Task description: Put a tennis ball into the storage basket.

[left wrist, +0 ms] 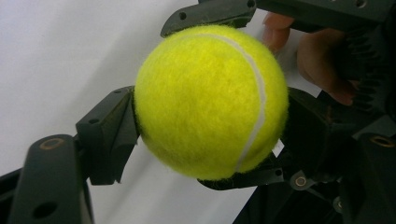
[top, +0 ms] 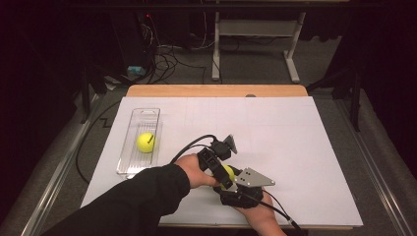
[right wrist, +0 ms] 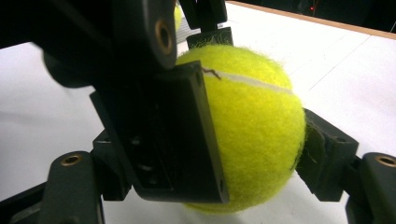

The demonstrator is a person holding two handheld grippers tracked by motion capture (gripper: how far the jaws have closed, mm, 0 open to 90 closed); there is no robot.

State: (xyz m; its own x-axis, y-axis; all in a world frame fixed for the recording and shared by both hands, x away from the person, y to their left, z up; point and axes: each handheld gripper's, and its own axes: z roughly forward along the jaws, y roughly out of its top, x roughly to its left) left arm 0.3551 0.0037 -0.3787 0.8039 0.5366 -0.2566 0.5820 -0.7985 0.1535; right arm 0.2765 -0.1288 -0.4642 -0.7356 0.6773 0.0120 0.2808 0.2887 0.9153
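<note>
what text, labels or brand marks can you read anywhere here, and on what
None can be read.
Held tennis ball: only the white seam, no brand print on the sides facing the cameras.
Tennis ball in the clear tray: a small dark mark, too small to read.
Left tongs and right tongs: plain black, no lettering.

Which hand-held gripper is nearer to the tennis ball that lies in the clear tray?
The left hand-held gripper is nearer. It is right of the tennis ball in the tray; the right hand-held gripper is further right and nearer the person.
</note>
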